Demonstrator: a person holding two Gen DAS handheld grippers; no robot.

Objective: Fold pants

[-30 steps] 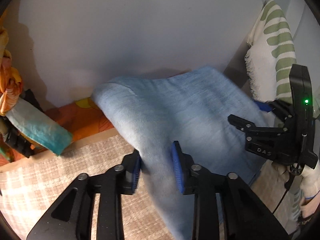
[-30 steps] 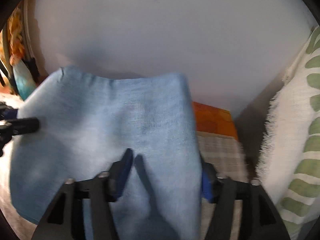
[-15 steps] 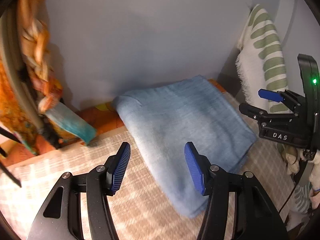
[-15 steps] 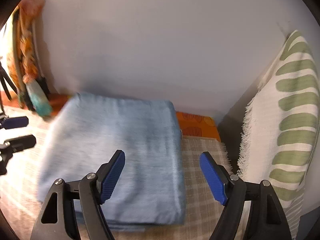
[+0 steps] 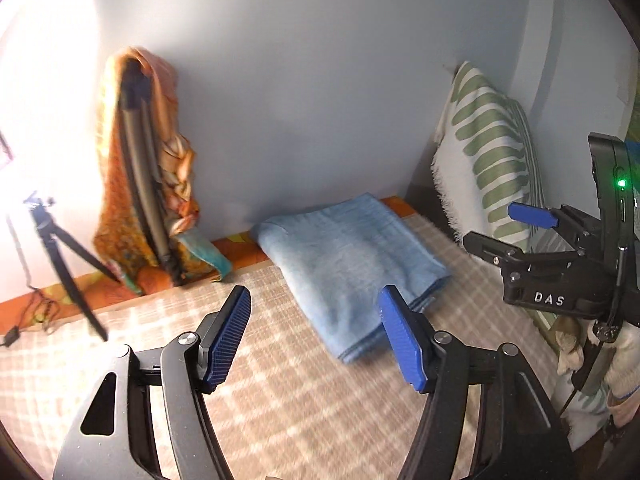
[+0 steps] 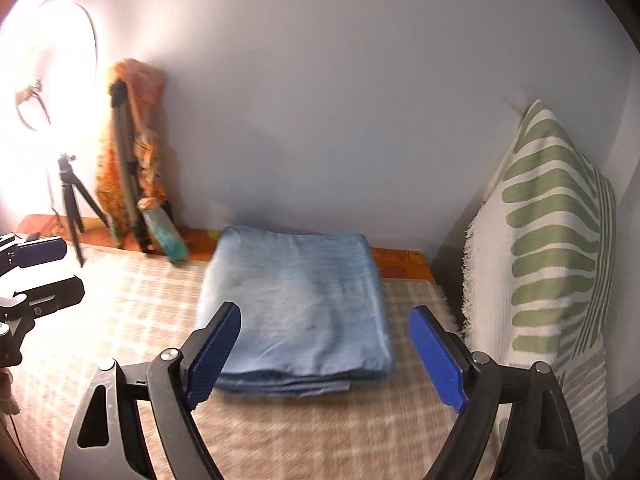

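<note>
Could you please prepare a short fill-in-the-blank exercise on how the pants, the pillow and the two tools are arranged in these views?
1. The folded pants are light ____ in colour.
2. The pillow leaning by the wall has ____ stripes.
3. The left tool and the right tool both have their jaws ____, with nothing gripped.
4. The pants lie on a checked ____.

Missing words: blue; green; open; cloth
</note>
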